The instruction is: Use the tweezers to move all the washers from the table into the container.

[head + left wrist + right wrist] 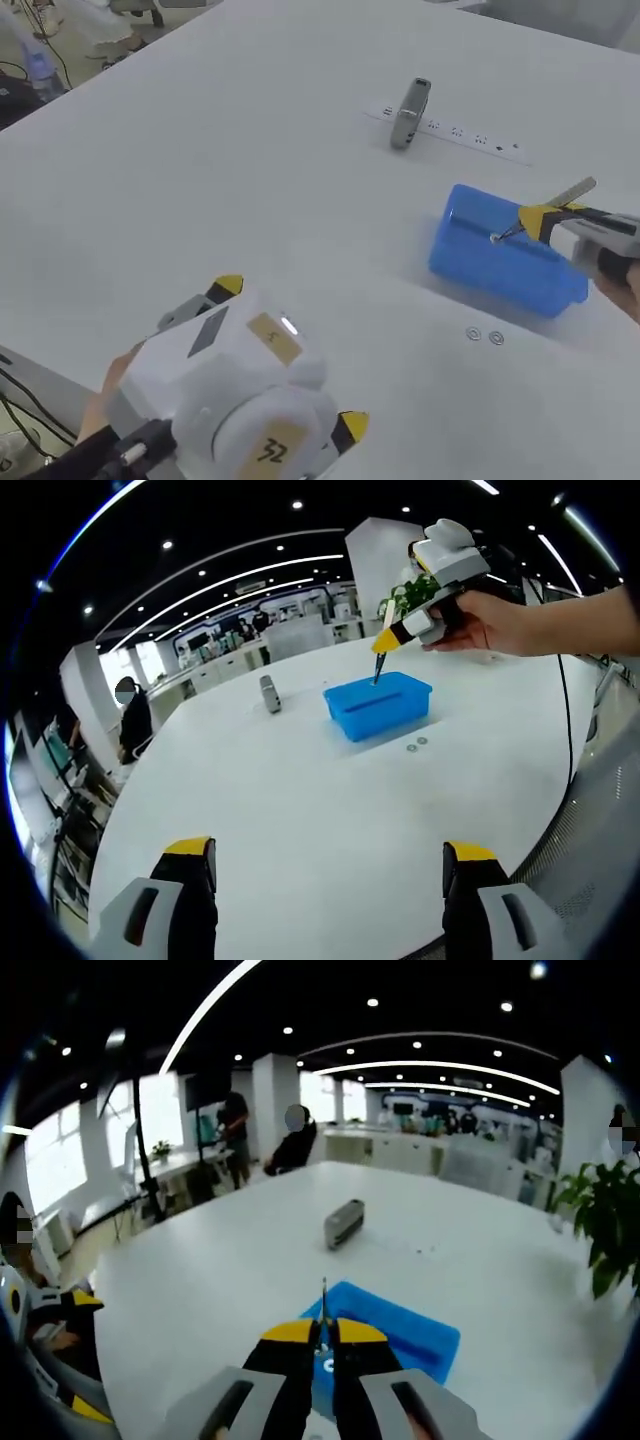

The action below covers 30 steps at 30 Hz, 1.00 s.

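Washers (485, 337) beside container (500, 278), right gripper (537, 221) clamping tweezers (572, 192) over it, left gripper (290, 356) spread.

the right gripper (541, 221) is running off the head view's right edge. in the right gripper view its jaws are covering the near part of the container (410, 1335). the tips of the tweezers (575, 191) are showing too small to tell if they hold anything.

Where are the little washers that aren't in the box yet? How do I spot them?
On the big white table, find the blue container. Just outside it, on the side nearer the person, two washers lie side by side on the bare tabletop. They are tiny flat silvery rings, much smaller than the grey object farther back.
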Each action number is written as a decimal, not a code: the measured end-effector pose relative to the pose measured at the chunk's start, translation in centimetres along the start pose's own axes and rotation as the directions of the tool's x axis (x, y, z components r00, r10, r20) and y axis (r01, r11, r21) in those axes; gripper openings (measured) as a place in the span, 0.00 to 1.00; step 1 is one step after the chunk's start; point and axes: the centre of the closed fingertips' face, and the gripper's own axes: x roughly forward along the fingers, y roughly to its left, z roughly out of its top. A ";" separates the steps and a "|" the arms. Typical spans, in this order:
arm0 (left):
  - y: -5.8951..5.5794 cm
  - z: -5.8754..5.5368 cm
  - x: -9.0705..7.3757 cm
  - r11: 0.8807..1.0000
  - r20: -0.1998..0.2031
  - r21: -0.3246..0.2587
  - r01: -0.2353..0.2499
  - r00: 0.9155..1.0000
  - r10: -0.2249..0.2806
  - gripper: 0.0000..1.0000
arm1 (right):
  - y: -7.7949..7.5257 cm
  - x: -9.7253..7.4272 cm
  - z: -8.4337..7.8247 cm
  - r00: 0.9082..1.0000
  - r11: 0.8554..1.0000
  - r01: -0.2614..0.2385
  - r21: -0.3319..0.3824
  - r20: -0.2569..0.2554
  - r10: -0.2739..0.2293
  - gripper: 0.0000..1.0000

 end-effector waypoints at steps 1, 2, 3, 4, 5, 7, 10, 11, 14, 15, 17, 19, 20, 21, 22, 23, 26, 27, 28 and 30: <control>0.0 0.0 0.0 1.000 0.000 0.000 0.000 1.000 0.000 0.96 | -0.1 0.1 0.0 1.000 1.000 0.002 0.001 0.000 -0.002 0.02; 0.0 0.0 0.0 1.000 -0.003 0.001 0.001 1.000 -0.001 0.96 | -0.3 0.3 0.1 1.000 1.000 0.008 0.002 0.002 -0.008 0.02; 0.0 -0.1 0.0 1.000 -0.003 0.003 0.001 1.000 -0.001 0.96 | -0.5 0.5 0.1 1.000 1.000 0.014 0.001 0.002 -0.014 0.02; 0.0 -0.1 0.0 1.000 -0.004 0.003 0.001 1.000 -0.001 0.96 | -0.7 0.6 0.1 1.000 1.000 0.016 0.000 0.001 -0.016 0.02; 0.0 -0.1 0.0 1.000 -0.004 0.002 0.002 1.000 -0.002 0.96 | -0.9 0.8 0.0 1.000 1.000 0.019 0.000 0.000 -0.019 0.02; 0.0 -0.1 0.0 1.000 -0.004 0.002 0.001 1.000 -0.001 0.96 | -1.0 1.2 -0.2 1.000 1.000 0.029 -0.005 -0.005 -0.029 0.02; 0.0 0.0 0.0 1.000 -0.001 -0.003 0.004 1.000 -0.004 0.97 | -1.3 1.8 -0.7 0.999 0.999 0.039 -0.013 -0.019 -0.039 0.02; 0.0 0.0 0.0 1.000 0.000 -0.003 0.004 1.000 -0.004 0.96 | -1.3 1.9 -0.9 0.999 0.999 0.041 -0.015 -0.025 -0.041 0.02; 0.0 0.1 0.0 1.000 0.005 -0.003 0.004 1.000 -0.004 0.96 | -1.7 2.7 -1.6 0.998 0.999 0.044 -0.012 -0.042 -0.045 0.02; 0.0 0.1 0.0 1.000 0.008 -0.005 0.003 1.000 -0.003 0.96 | -1.7 2.9 -1.8 0.998 0.999 0.044 -0.012 -0.048 -0.045 0.02; 0.0 0.0 0.0 1.000 0.001 -0.008 0.002 1.000 -0.002 0.96 | -1.7 3.2 -2.3 0.997 0.999 0.047 -0.022 -0.060 -0.048 0.02; 0.0 0.0 0.0 1.000 -0.001 -0.007 0.001 1.000 -0.001 0.96 | -1.5 3.5 -2.4 0.996 0.999 0.044 -0.026 -0.072 -0.046 0.02; 0.0 0.0 0.0 1.000 0.000 -0.006 0.001 1.000 -0.001 0.96 | -1.5 3.6 -2.7 0.996 0.999 0.045 -0.027 -0.077 -0.047 0.02; 0.0 0.0 0.0 1.000 -0.002 -0.006 0.000 1.000 0.000 0.96 | -1.7 3.7 -3.4 0.995 0.998 0.049 -0.030 -0.088 -0.052 0.02; 0.1 -0.1 0.0 1.000 -0.003 -0.005 -0.002 1.000 0.002 0.96 | -1.7 3.9 -3.9 0.994 0.998 0.048 -0.028 -0.101 -0.050 0.02; 0.1 -0.1 0.0 1.000 -0.003 -0.006 -0.003 1.000 0.003 0.96 | -1.7 4.0 -4.2 0.993 0.998 0.049 -0.027 -0.107 -0.052 0.02; 0.1 -0.1 0.0 1.000 -0.004 -0.008 -0.005 1.000 0.005 0.96 | -1.9 4.2 -4.9 0.990 0.998 0.056 -0.036 -0.124 -0.060 0.02; 0.1 -0.1 0.0 1.000 -0.005 -0.008 -0.005 1.000 0.005 0.96 | -2.1 4.1 -5.1 0.990 0.998 0.059 -0.035 -0.128 -0.063 0.02; 0.1 -0.1 0.0 1.000 -0.005 -0.010 -0.006 1.000 0.006 0.96 | -2.2 4.2 -5.3 0.989 0.997 0.063 -0.035 -0.134 -0.067 0.02; 0.1 -0.1 0.0 1.000 -0.005 -0.012 -0.005 1.000 0.005 0.96 | -2.4 4.2 -5.7 0.987 0.997 0.069 -0.038 -0.144 -0.074 0.02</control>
